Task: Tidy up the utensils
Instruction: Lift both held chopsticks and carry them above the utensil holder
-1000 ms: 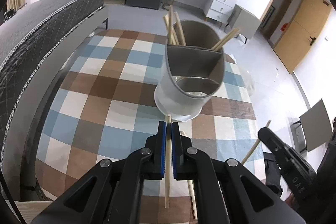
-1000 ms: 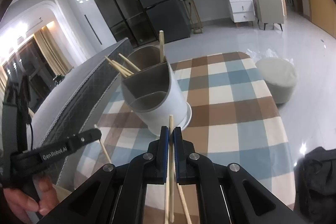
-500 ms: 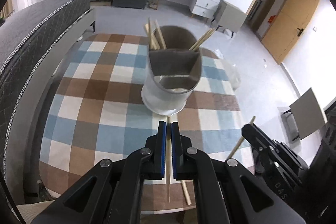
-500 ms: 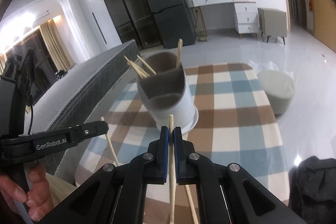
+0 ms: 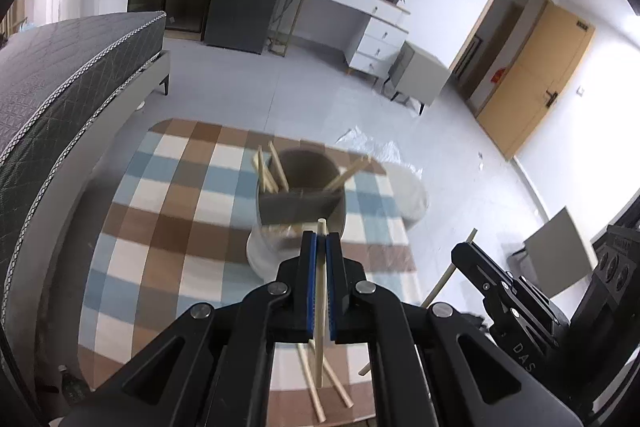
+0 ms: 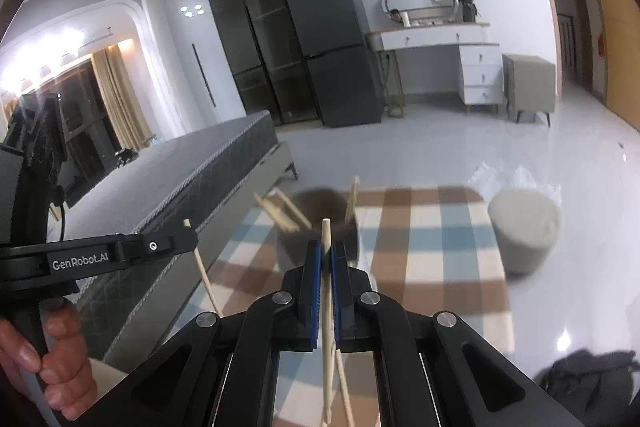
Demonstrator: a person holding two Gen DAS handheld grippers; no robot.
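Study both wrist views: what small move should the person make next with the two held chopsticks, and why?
Probably bring the left gripper forward over the holder and lower its chopstick into the far compartment, where others already stand. Both grippers are shut on one chopstick each, above the checked table, short of the holder; the right gripper can follow.

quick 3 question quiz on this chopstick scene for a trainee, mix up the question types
1. True or false: the left gripper is shut on a chopstick.
2. Multiple choice: the chopsticks already in the utensil holder stand in (A) the far compartment, (B) the near compartment, (C) outside the holder.
3. Fill in: the holder stands on a ______ tablecloth.

Key
1. True; the right gripper likewise grips its own chopstick.
2. A
3. checked (brown, blue and white)
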